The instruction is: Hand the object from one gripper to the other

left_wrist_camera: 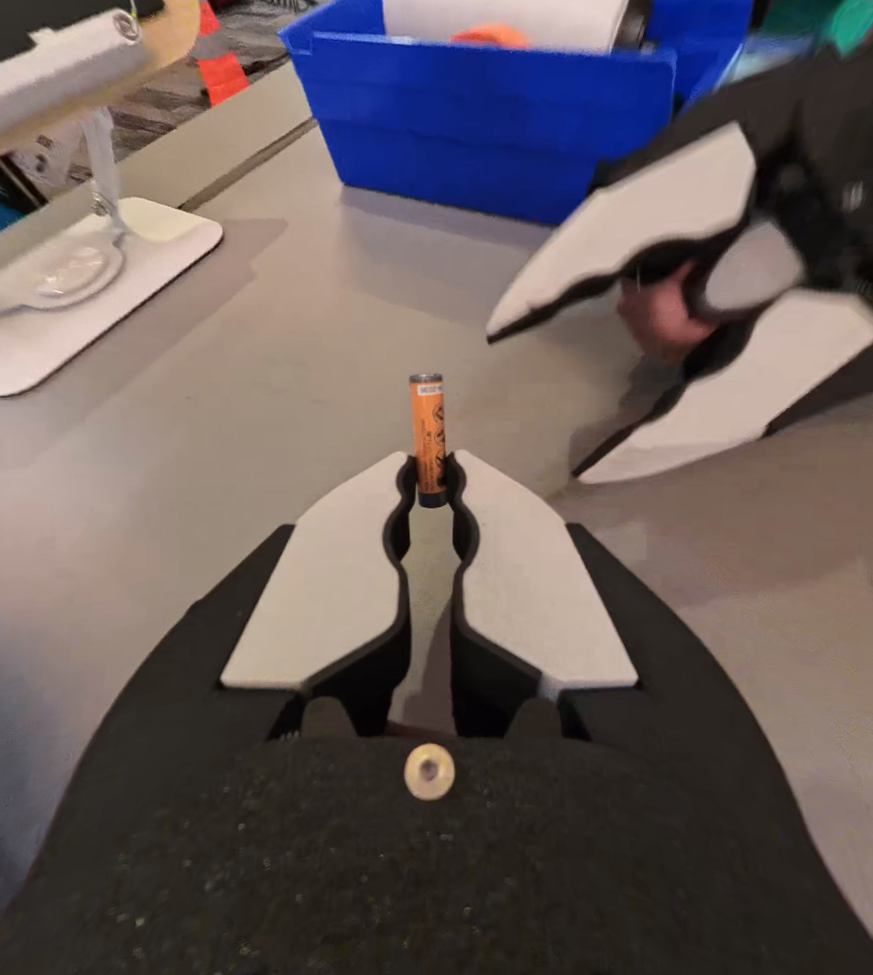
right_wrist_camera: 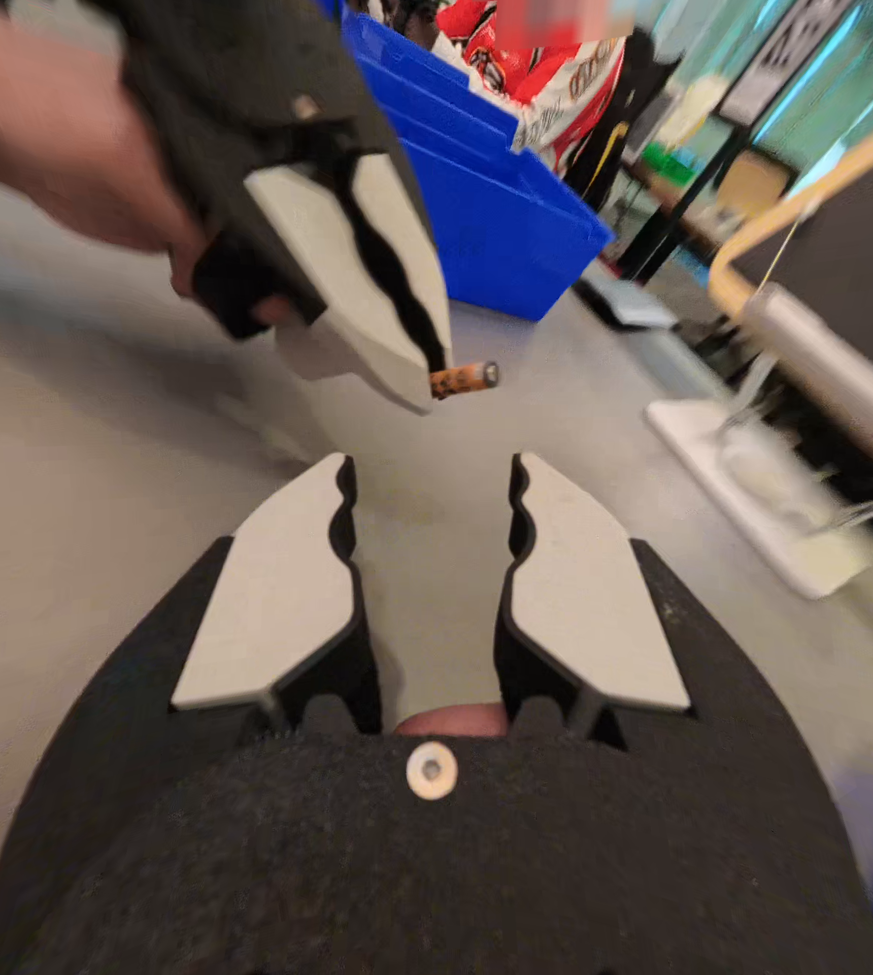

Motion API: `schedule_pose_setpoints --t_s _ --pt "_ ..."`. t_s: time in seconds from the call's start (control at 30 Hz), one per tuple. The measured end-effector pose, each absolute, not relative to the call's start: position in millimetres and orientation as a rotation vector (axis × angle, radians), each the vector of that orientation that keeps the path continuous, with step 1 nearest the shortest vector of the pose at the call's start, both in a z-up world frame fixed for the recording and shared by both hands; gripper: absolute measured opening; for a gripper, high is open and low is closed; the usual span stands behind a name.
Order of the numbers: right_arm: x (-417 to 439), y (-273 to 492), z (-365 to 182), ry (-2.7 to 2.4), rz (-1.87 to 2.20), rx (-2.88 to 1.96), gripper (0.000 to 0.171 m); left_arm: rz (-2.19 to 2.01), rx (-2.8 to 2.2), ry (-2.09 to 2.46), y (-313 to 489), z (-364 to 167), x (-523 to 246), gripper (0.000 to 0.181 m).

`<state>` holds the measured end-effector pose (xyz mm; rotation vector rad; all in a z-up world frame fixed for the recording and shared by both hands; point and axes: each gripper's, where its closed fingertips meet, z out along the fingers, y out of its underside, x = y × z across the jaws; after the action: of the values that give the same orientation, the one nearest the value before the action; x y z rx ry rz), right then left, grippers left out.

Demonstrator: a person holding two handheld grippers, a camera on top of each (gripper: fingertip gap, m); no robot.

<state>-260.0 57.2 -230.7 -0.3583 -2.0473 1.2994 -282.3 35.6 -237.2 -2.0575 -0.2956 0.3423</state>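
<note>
Battery: we saw the orange battery (left_wrist_camera: 429,440) pinched by its lower end at the very tips of our left gripper (left_wrist_camera: 430,469), most of its length standing clear above the fingers. We judged that hold deliberate, since it left a free end for the other gripper to take.

Left gripper: closed on the battery, its jaws meeting round it in the front notch. In the right wrist view the left gripper (right_wrist_camera: 437,380) came in from the upper left, with the battery (right_wrist_camera: 463,379) sticking out sideways from the tips.

Right gripper: we held the right gripper (right_wrist_camera: 432,461) with its jaws spread wide and nothing between them. In the left wrist view it (left_wrist_camera: 534,406) sat to the right of the battery, near it but apart, and blurred.

Table: both grippers were above the grey table (left_wrist_camera: 265,369); the battery touched nothing but the left fingers.

Surroundings: a blue bin (left_wrist_camera: 492,121) stood at the far side, and a white stand (left_wrist_camera: 81,295) off to the left, both well clear of the exchange.

Stage: in our judgement the handover had not yet happened; the receiving jaws were open and short of the battery.

Next: we would bring the right jaws round the free end and close before the left lets go.

Risk: a short, smooth cylinder held at the tips could pivot or slip if nudged.
</note>
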Motion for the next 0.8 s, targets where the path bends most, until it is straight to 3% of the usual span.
schedule_pose_setpoints --t_s 0.2,0.53,0.6,0.8 --pt "-274 57 -223 -2.111 1.82 -0.962 0.047 0.433 -2.108 -0.189 43 -245 -274 0.01" --pt "-267 44 -228 -2.175 1.997 -1.039 0.024 0.398 -2.095 -0.163 54 -244 -261 0.01" --pt "-266 43 -229 -2.188 2.021 -1.072 0.012 0.41 -2.09 -0.167 55 -243 -262 0.01" --pt "-264 43 -230 -2.222 2.117 -1.136 0.011 0.397 -2.079 -0.168 56 -244 -260 0.01"
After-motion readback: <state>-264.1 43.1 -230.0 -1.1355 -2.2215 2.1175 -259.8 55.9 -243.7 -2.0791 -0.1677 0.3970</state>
